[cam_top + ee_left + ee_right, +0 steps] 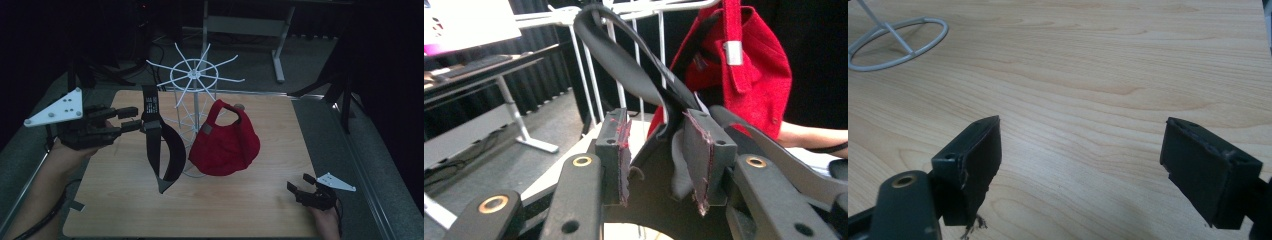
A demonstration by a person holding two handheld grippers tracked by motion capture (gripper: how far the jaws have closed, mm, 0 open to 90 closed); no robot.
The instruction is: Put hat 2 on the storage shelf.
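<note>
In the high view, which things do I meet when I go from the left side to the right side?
left gripper → black cap → white rack → red cap → right gripper

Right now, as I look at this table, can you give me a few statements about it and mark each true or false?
1. The red fabric cap hangs on the white wire rack. True.
2. The right gripper is shut. False: its fingers stand wide apart with nothing between them.
3. The black fabric visor lies flat on the wooden table. False: it hangs from the rack, at the left gripper.
4. The rack stands on the table. True.
</note>
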